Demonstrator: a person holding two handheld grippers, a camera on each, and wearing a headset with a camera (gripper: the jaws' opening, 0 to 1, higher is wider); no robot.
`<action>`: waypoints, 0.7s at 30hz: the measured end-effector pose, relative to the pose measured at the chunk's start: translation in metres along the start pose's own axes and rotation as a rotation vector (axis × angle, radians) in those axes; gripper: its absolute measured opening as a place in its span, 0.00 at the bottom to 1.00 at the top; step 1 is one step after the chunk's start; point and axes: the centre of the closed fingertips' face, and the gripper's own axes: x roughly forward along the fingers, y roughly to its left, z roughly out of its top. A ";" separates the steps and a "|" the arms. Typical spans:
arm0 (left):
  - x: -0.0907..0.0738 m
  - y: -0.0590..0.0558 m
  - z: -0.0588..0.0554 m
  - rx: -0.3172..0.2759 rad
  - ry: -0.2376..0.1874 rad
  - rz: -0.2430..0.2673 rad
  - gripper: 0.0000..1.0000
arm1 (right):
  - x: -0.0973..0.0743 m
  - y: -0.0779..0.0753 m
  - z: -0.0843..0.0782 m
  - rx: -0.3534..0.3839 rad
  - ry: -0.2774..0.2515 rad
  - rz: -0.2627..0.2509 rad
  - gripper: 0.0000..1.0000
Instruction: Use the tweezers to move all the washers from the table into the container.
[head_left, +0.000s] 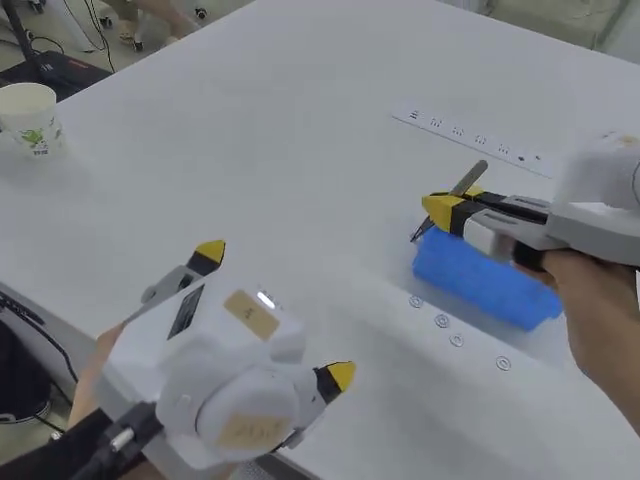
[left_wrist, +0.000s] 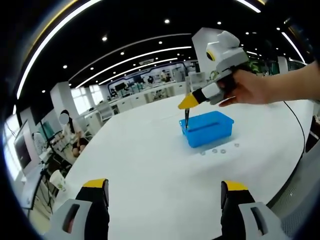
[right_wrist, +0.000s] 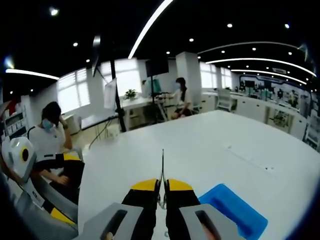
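Note:
Several small metal washers (head_left: 442, 321) lie in a row on the white table (head_left: 300, 150), just in front of the blue container (head_left: 480, 280). My right gripper (head_left: 445, 210) is shut on the tweezers (head_left: 468, 180) and hovers over the container's left end; the tweezer tips (left_wrist: 186, 117) point down at its rim. From its own camera, the right gripper (right_wrist: 161, 186) pinches the tweezers (right_wrist: 162, 167), with the container (right_wrist: 235, 210) at lower right. My left gripper (head_left: 275, 312) is open and holds nothing, well to the left near the table's front edge. The left gripper (left_wrist: 165, 192) faces the washers (left_wrist: 214, 150) and container (left_wrist: 207, 128).
A paper cup (head_left: 30, 118) stands at the table's far left. A white power strip (head_left: 470, 135) lies behind the container. People sit at desks beyond the table (right_wrist: 50, 130).

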 end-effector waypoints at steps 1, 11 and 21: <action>0.000 0.000 0.000 0.002 0.001 0.001 0.95 | 0.000 -0.002 0.001 0.000 0.000 -0.001 0.01; 0.001 0.001 -0.001 0.011 0.009 0.006 0.95 | 0.000 -0.031 0.011 -0.008 -0.027 -0.079 0.01; 0.001 0.003 -0.001 0.020 0.012 0.019 0.95 | 0.007 -0.050 -0.001 -0.001 -0.017 -0.128 0.01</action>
